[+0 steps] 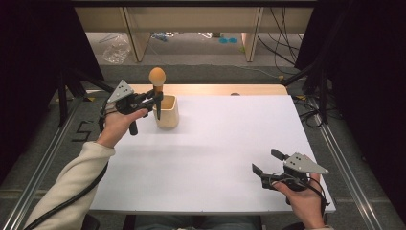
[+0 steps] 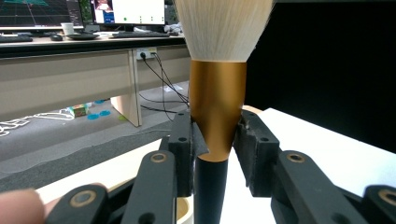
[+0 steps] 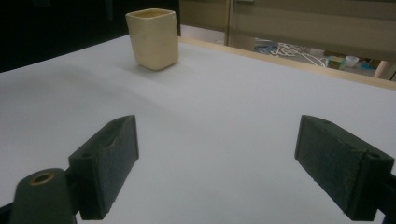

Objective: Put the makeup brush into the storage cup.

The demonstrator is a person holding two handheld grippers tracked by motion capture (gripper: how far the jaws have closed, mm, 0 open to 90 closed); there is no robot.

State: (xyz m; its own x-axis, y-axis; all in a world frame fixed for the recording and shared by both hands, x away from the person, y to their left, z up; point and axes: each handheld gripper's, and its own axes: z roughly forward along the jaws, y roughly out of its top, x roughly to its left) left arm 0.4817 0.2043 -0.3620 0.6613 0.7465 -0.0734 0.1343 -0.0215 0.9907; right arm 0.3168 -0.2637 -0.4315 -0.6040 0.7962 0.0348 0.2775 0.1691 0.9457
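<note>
A large makeup brush (image 1: pixel 157 84) stands upright with its pale bristle head up and its black handle reaching down at the rim of a cream square cup (image 1: pixel 168 111) at the table's far left. My left gripper (image 1: pixel 154 99) is shut on the brush. In the left gripper view both pads clamp the gold ferrule (image 2: pixel 217 116) just above the black handle (image 2: pixel 210 191). My right gripper (image 1: pixel 266 162) rests near the table's front right edge, open, nothing between its pads (image 3: pixel 114 161). In the right gripper view the cream cup (image 3: pixel 153 38) stands far off.
The white table top (image 1: pixel 220 143) has a wooden strip along its far edge. Metal rails run down both sides of the table. Beyond it are desk legs, cables and a plastic bag (image 1: pixel 115 48) on the floor.
</note>
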